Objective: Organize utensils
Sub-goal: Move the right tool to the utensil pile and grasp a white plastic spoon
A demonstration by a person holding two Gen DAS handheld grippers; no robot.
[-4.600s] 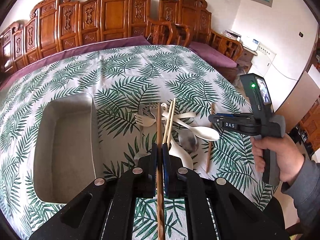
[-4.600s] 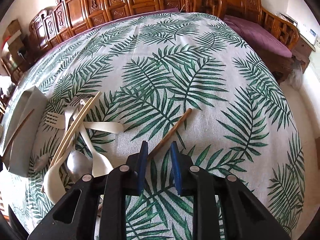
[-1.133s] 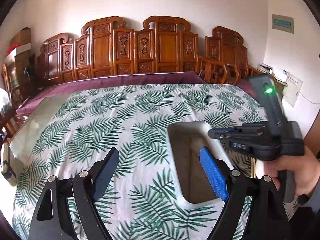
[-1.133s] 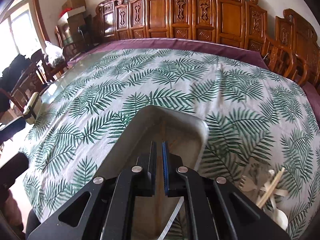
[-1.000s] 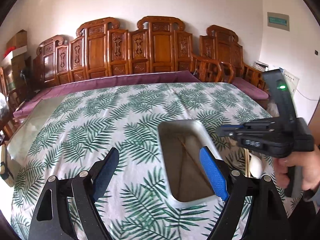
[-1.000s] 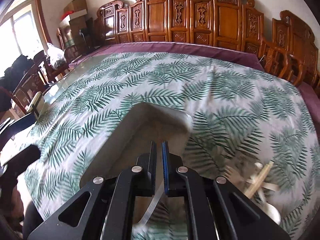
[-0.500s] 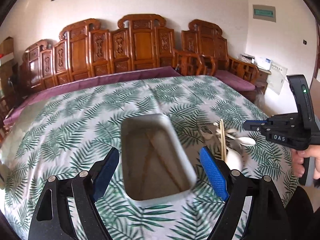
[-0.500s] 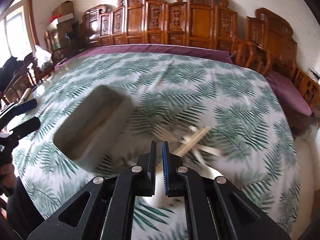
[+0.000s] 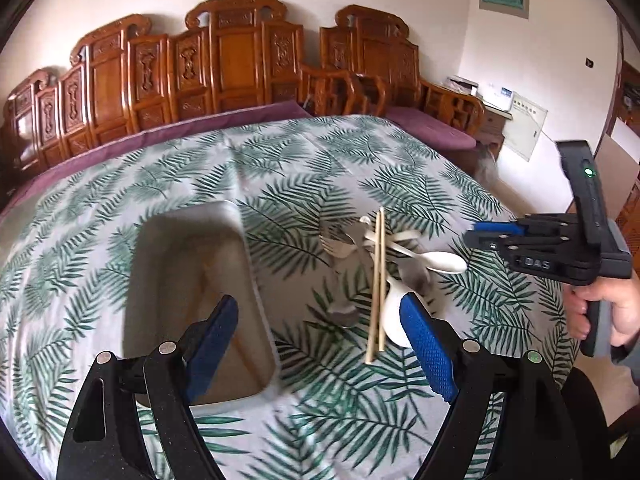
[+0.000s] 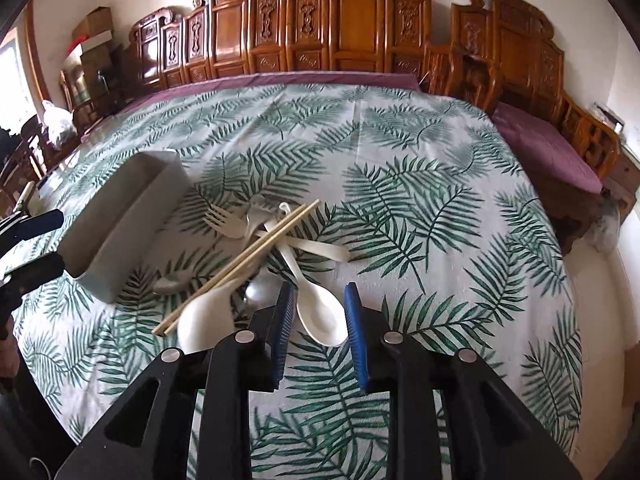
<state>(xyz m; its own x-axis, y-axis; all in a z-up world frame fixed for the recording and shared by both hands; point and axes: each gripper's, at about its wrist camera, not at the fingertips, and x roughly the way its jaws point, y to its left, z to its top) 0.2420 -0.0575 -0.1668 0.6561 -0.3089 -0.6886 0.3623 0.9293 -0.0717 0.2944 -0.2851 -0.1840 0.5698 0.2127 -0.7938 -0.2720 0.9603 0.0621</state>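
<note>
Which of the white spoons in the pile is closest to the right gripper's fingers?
The white spoon whose bowl shows between the opening, empty right gripper fingers; the other big white spoon lies left, under the chopsticks.

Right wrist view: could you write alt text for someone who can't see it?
The right gripper, jaws opening and holding nothing, hovers over a white spoon in a pile of utensils on a leaf-print tablecloth. A pair of chopsticks lies across a fork and other spoons; a grey tray sits left.

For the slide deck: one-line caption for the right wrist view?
Right gripper, jaws opening and empty, above a white spoon in the utensil pile beside the grey bin.
</note>
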